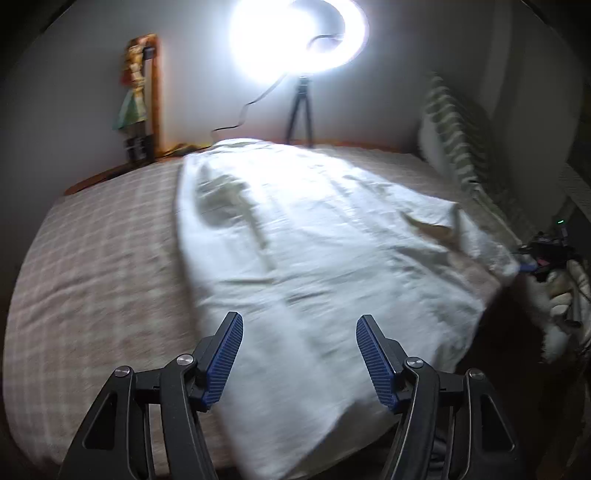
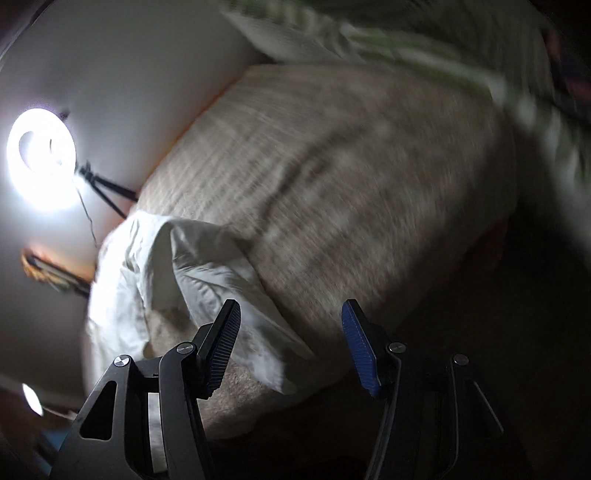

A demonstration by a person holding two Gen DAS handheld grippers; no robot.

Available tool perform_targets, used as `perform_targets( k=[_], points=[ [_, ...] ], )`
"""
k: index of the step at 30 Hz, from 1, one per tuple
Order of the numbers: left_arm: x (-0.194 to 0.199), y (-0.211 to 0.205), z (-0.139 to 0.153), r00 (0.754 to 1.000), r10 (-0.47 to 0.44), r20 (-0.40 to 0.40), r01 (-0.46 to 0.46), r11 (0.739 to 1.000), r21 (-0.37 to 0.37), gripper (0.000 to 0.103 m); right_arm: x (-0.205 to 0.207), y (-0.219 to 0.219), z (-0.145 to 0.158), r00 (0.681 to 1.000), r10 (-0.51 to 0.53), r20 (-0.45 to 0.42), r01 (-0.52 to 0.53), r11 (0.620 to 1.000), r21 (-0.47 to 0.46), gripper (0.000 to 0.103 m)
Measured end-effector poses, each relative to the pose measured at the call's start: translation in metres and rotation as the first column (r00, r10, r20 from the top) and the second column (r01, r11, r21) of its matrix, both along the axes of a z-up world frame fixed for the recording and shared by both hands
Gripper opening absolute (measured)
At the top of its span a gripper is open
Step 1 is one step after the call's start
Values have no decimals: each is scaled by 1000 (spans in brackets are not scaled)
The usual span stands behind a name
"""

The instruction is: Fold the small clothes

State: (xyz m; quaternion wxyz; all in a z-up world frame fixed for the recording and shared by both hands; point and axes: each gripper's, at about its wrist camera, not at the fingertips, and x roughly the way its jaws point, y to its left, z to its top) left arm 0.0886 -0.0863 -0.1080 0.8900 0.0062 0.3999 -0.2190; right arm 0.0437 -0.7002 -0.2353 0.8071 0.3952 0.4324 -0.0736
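Observation:
A white garment (image 1: 314, 229) lies spread on the bed, its body running from the near edge toward the far wall, with one sleeve (image 1: 480, 243) stretched out to the right. My left gripper (image 1: 299, 317) hovers open over the garment's near hem, with nothing between its blue pads. In the left wrist view my right gripper (image 1: 535, 262) sits at the sleeve's tip, held by a hand (image 1: 561, 295). The right wrist view is blurred. There my right gripper (image 2: 291, 302) is open above the bed edge, and the sleeve (image 2: 207, 280) lies below its left finger, not pinched.
A beige plaid bed cover (image 1: 103, 258) lies under the garment. A bright ring light (image 1: 295, 33) on a tripod (image 1: 301, 110) stands at the far wall. A green-striped pillow (image 1: 454, 136) lies at the right, and a doll figure (image 1: 135, 92) at the back left. The bed's near edge drops into dark floor (image 2: 461, 369).

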Motion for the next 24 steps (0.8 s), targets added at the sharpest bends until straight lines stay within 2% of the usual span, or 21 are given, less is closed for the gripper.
perform_targets(
  k=[4, 6, 7, 8, 11, 14, 15, 17, 19, 21, 24],
  points=[
    [6, -27, 7, 999, -50, 5, 50, 998, -23, 66, 0, 3, -14, 1000, 6, 24, -10, 990, 139, 55],
    [9, -41, 8, 997, -71, 3, 71, 997, -32, 66, 3, 5, -13, 999, 4, 48, -11, 988, 153, 34],
    [10, -46, 8, 997, -78, 1, 78, 996, -32, 66, 5, 8, -9, 998, 9, 59, -17, 989, 144, 20],
    [11, -48, 8, 997, -82, -1, 82, 996, -33, 65, 6, 12, -4, 997, 13, 79, -22, 993, 117, 12],
    [16, -60, 6, 996, -92, -15, 91, 995, -50, 65, 11, 31, 23, 990, 59, 127, -53, 997, -50, 6],
    [22, -64, 4, 996, -84, -37, 80, 993, -87, 65, 12, 70, 52, 971, 173, 163, -128, 958, -255, 5],
    [23, -64, 3, 996, -79, -44, 75, 992, -97, 64, 12, 79, 57, 963, 206, 173, -150, 945, -291, 5],
    [28, -65, 0, 995, -70, -65, 61, 990, -129, 61, 7, 108, 71, 932, 298, 207, -212, 910, -357, 5],
    [34, -67, -4, 995, -56, -82, 44, 988, -147, 59, 3, 144, 81, 880, 420, 223, -294, 849, -439, 5],
    [38, -68, -8, 994, -41, -97, 25, 986, -163, 58, -2, 183, 86, 813, 545, 205, -390, 770, -505, 5],
    [43, -68, -13, 991, -27, -129, 1, 980, -199, 57, -7, 232, 80, 697, 697, 168, -538, 663, -520, 5]
  ],
)
